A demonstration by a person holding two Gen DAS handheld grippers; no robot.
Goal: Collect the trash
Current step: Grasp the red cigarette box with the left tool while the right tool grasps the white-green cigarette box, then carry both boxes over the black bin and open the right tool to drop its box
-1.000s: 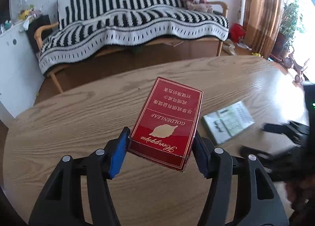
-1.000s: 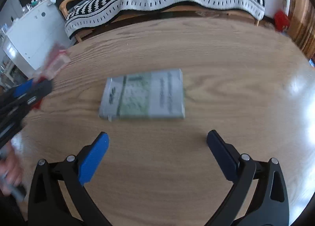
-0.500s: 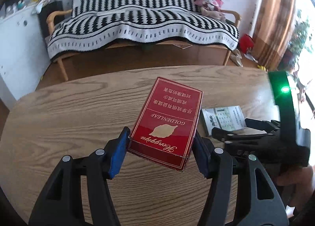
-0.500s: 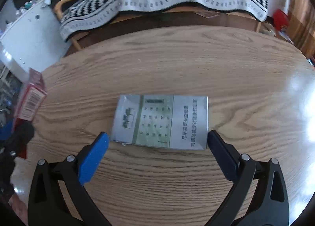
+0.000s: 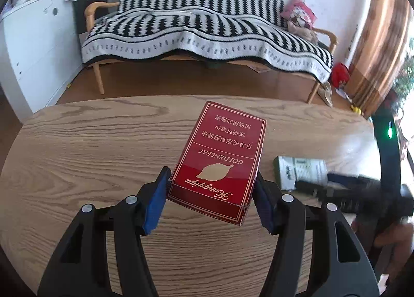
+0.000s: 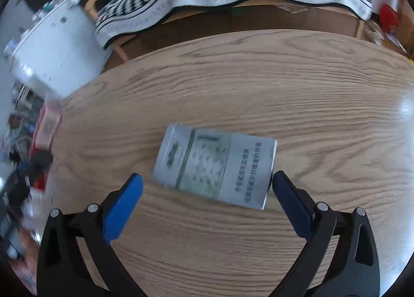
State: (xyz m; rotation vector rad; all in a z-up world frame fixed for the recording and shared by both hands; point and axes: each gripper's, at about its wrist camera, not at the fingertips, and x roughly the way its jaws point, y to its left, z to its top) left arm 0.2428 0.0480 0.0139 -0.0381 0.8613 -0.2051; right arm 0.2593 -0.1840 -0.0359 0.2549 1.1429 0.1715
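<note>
Left claw (image 5: 211, 189), pitched steeply downward, clamps the red rectangular cardboard cigarette packet (image 5: 220, 161) by its two long edges, clear above the oval wood-grain surface (image 5: 90, 147). Right claw (image 6: 207, 193), also angled down, stands spread wide around the silver-green flat cigarette packet (image 6: 214, 165) lying on that surface; its right pad is just beside the packet's edge. Judged step: second pickup; the next move calls for closing squarely across the packet.

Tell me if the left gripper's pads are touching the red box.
Touching. The left wrist view shows both blue pads of the left gripper pressed against the sides of the red box, which hangs clear above the table.
</note>
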